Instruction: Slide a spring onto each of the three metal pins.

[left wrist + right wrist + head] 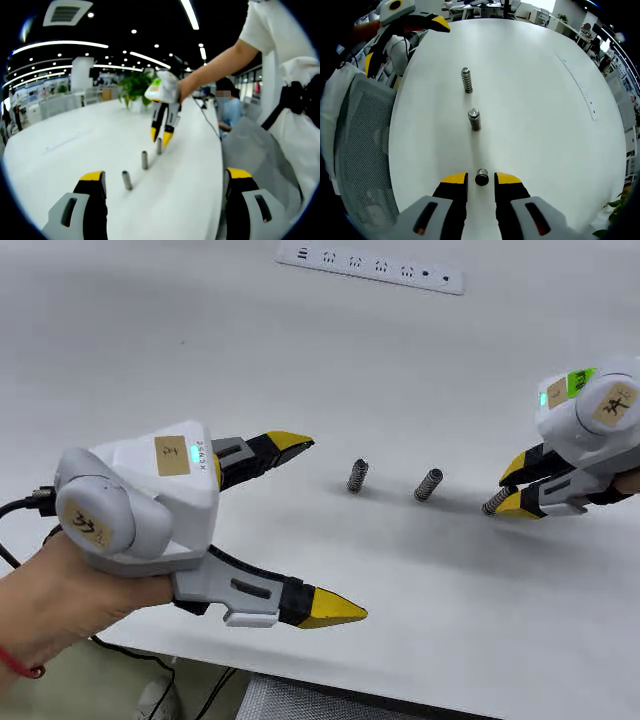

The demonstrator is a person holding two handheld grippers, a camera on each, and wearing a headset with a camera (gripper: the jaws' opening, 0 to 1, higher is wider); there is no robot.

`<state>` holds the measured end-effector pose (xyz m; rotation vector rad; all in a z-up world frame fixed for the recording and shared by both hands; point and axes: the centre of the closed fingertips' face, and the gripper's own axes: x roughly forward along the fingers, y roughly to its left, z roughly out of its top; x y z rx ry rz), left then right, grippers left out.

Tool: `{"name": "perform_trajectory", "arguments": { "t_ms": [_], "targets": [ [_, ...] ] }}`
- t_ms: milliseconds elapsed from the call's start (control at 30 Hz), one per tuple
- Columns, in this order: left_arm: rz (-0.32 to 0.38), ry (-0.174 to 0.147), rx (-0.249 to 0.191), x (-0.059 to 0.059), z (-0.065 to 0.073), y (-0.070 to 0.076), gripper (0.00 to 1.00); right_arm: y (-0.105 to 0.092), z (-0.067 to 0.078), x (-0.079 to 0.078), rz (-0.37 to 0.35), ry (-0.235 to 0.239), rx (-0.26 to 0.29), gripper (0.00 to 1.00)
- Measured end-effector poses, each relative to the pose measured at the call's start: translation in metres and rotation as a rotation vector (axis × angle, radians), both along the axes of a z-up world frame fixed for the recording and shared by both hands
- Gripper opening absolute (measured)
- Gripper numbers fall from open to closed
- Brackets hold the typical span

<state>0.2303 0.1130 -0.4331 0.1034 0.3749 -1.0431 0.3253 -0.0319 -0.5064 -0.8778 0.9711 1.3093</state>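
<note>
My right yellow-tipped gripper (pixel 508 487) sits narrow around the third small spring-wrapped steel pin (pixel 481 177), barely clear of it, so any twitch could topple it. My left yellow-tipped gripper (pixel 332 528) gapes wide, empty.

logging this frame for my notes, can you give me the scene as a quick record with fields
surface: white tabletop
first two metal pins: upright, each inside a grey coil spring
third metal pin: between the right tool's jaws, small gap on each side; looks coiled in the head view
right tool: grey with yellow tips, open
left tool: jaws wide open, holding nothing, apart from the pins
background: white power strip at the far edge
</note>
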Motion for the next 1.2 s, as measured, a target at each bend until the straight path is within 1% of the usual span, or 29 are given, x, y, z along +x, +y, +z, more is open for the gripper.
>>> {"name": "perform_trajectory", "arguments": {
  "t_ms": [67, 100, 167, 233, 267, 333, 367, 433, 667, 767, 833, 900, 933, 1000, 1100, 1200],
  "targets": [
    [-0.004, -0.002, 0.006, 0.0, 0.0, 0.001, 1.0, -0.005, 0.001, 0.003, -0.028, 0.001, 0.036, 0.22],
    [-0.006, -0.003, 0.011, 0.001, -0.001, 0.001, 1.0, -0.006, 0.007, 0.003, -0.049, 0.0, 0.057, 0.24],
    [-0.008, -0.003, 0.019, 0.001, -0.001, 0.002, 1.0, -0.01, 0.018, 0.0, -0.068, -0.007, 0.083, 0.26],
    [-0.009, -0.002, 0.027, 0.002, -0.003, 0.004, 1.0, -0.013, 0.025, -0.001, -0.092, -0.013, 0.11, 0.29],
    [-0.011, -0.002, 0.035, 0.002, -0.004, 0.005, 1.0, -0.017, 0.03, -0.004, -0.116, -0.012, 0.133, 0.3],
    [-0.013, -0.001, 0.045, 0.002, -0.005, 0.007, 1.0, -0.021, 0.036, -0.006, -0.142, -0.014, 0.164, 0.33],
    [-0.012, 0.0, 0.052, 0.003, -0.006, 0.008, 1.0, -0.025, 0.04, -0.009, -0.166, -0.011, 0.178, 0.35],
    [-0.01, 0.002, 0.063, 0.003, -0.007, 0.011, 1.0, -0.032, 0.044, -0.015, -0.185, -0.019, 0.208, 0.38],
    [-0.004, 0.016, 0.096, 0.002, -0.012, 0.019, 1.0, -0.054, 0.049, -0.033, -0.281, -0.025, 0.308, 0.49],
    [0.007, 0.019, 0.107, 0.003, -0.013, 0.023, 1.0, -0.064, 0.049, -0.042, -0.318, -0.033, 0.356, 0.55],
    [0.013, 0.022, 0.111, 0.003, -0.014, 0.025, 1.0, -0.068, 0.047, -0.048, -0.337, -0.034, 0.384, 0.6],
    [0.017, 0.027, 0.116, 0.002, -0.016, 0.027, 1.0, -0.071, 0.048, -0.051, -0.354, -0.043, 0.413, 0.67],
    [0.016, 0.028, 0.125, 0.001, -0.018, 0.028, 1.0, -0.072, 0.049, -0.053, -0.373, -0.048, 0.447, 0.69],
    [0.018, 0.029, 0.131, 0.001, -0.019, 0.029, 1.0, -0.075, 0.052, -0.056, -0.403, -0.051, 0.491, 0.73],
    [0.021, 0.033, 0.141, 0.0, -0.022, 0.031, 1.0, -0.08, 0.055, -0.059, -0.43, -0.063, 0.534, 0.79],
    [0.025, 0.037, 0.149, -0.001, -0.025, 0.033, 1.0, -0.085, 0.056, -0.064, -0.443, -0.073, 0.558, 0.84]
  ]
}}
